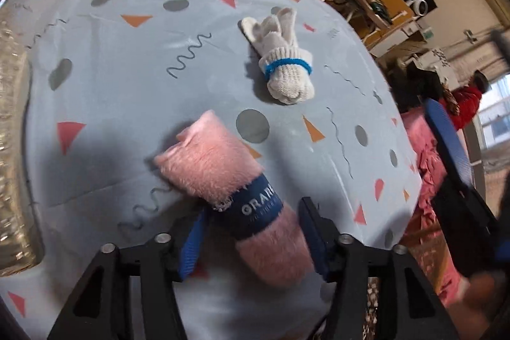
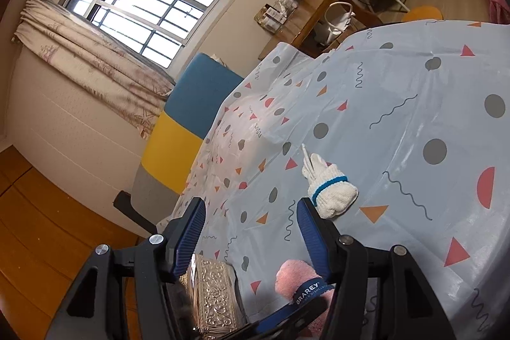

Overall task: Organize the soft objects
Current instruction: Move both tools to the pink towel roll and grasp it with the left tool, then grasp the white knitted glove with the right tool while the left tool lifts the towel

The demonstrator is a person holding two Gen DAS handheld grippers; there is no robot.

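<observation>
A rolled pink fluffy cloth point(image 1: 223, 177) with a blue band lies on the patterned tablecloth point(image 1: 127, 53). My left gripper point(image 1: 251, 231) is open, its blue pads on either side of the roll's near end without closing on it. A rolled white knit glove point(image 1: 280, 62) with a blue elastic lies farther back. In the right wrist view my right gripper point(image 2: 251, 228) is open and empty above the table, with the white glove point(image 2: 331, 190) just right of its right finger and the pink roll point(image 2: 299, 279) below.
A silver embossed box point(image 2: 213, 292) sits at the table's near edge under the right gripper; it also shows at the left edge of the left wrist view point(image 1: 12, 148). A blue and yellow padded chair point(image 2: 188, 117) stands beside the table. Desks and clutter lie beyond.
</observation>
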